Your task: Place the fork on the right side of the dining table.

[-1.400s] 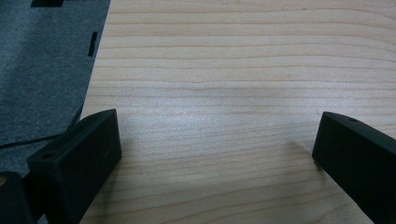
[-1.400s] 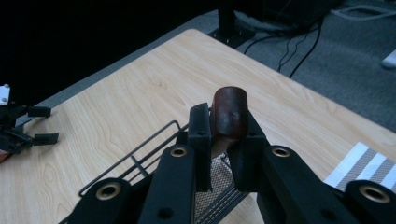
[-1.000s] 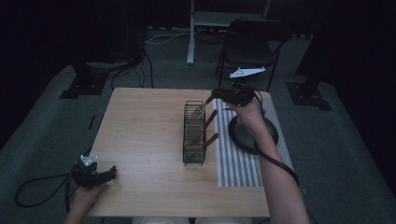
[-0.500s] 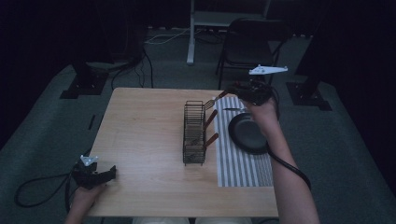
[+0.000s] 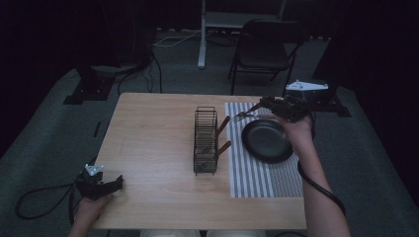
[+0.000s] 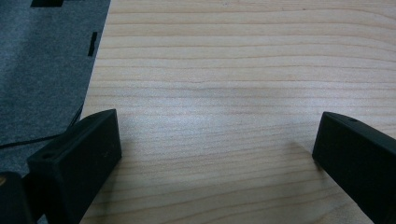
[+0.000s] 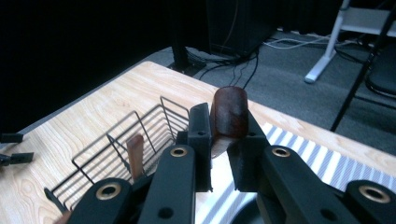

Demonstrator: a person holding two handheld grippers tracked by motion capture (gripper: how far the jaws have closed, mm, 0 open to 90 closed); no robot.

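1. A light wooden table [image 5: 148,143] fills the middle of the high view, standing on grey carpet in a dark room, with a folding chair [image 5: 264,47] and a white desk leg behind its far edge.

2. A striped grey-and-white mat [image 5: 257,173] covers the right part of the tabletop, running from the far edge toward the person's side.

3. A black round plate [image 5: 267,143] lies on the far half of the mat, just under the person's right hand.

4. A black wire rack [image 5: 205,140] stands at the centre of the table, touching the mat's left edge; two wooden-handled utensils lean out of it toward the mat.

5. The right gripper [image 5: 269,104], held at arm's length over the far right corner, is clamped on a fork [image 5: 244,115] by its brown wooden handle. The fork hangs in the air above the mat's far end, between the rack and the plate, tines pointing toward the rack. The right gripper view shows the handle's rounded end [image 7: 228,116] standing up between the two black jaws, which press it from both sides, with the wire rack below and to the left.

6. The left gripper [image 5: 106,183] rests at the near left corner of the table, well apart from everything else. In the left gripper view [image 6: 215,154] its jaws stand wide apart over bare wood, holding nothing.
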